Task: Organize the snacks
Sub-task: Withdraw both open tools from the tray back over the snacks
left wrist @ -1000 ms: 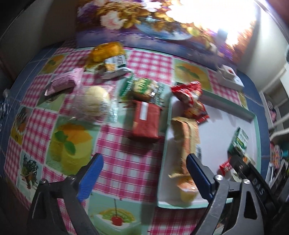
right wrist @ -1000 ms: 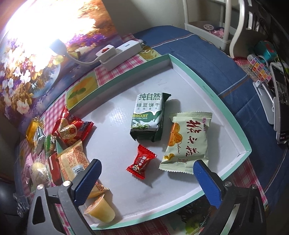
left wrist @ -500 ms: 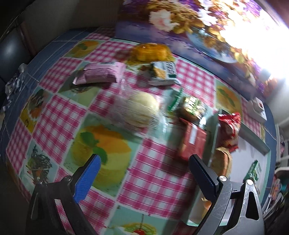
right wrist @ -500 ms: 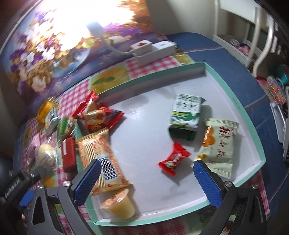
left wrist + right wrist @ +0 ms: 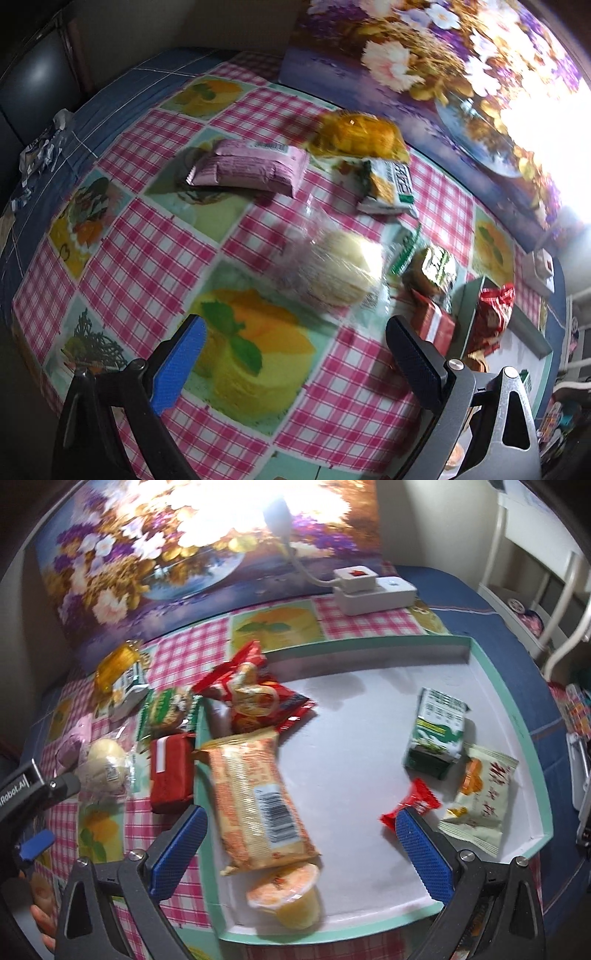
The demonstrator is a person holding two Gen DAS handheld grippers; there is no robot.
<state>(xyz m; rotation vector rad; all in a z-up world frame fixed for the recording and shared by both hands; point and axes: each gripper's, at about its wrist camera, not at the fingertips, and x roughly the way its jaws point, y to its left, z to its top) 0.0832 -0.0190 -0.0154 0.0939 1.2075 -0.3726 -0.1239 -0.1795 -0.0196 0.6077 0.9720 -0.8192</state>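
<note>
My left gripper (image 5: 291, 354) is open over the checked cloth, with nothing between its fingers. Just beyond it lies a pale bun in clear wrap (image 5: 340, 266). Further off lie a pink packet (image 5: 247, 170), a yellow bag (image 5: 358, 134), a white-green packet (image 5: 391, 186), a green-wrapped cake (image 5: 430, 264) and a red bar (image 5: 434, 325). My right gripper (image 5: 299, 845) is open above the white tray (image 5: 517, 723). Below it lie an orange wafer packet (image 5: 255, 797) and a jelly cup (image 5: 288, 897). A green biscuit box (image 5: 436, 734), small red candy (image 5: 413, 805), cream packet (image 5: 484, 794) and red bag (image 5: 255, 698) also sit in the tray.
A floral picture (image 5: 184, 546) stands along the table's back edge. A white power strip (image 5: 373, 590) with a lamp lies behind the tray. Crumpled wrappers (image 5: 40, 147) rest on the blue cloth at the far left. White chair rails (image 5: 554, 590) stand to the right.
My left gripper has swung left, away from the tray, and now faces the loose snacks on the cloth. My right gripper has shifted left over the tray, bringing the wafer packet and jelly cup under it.
</note>
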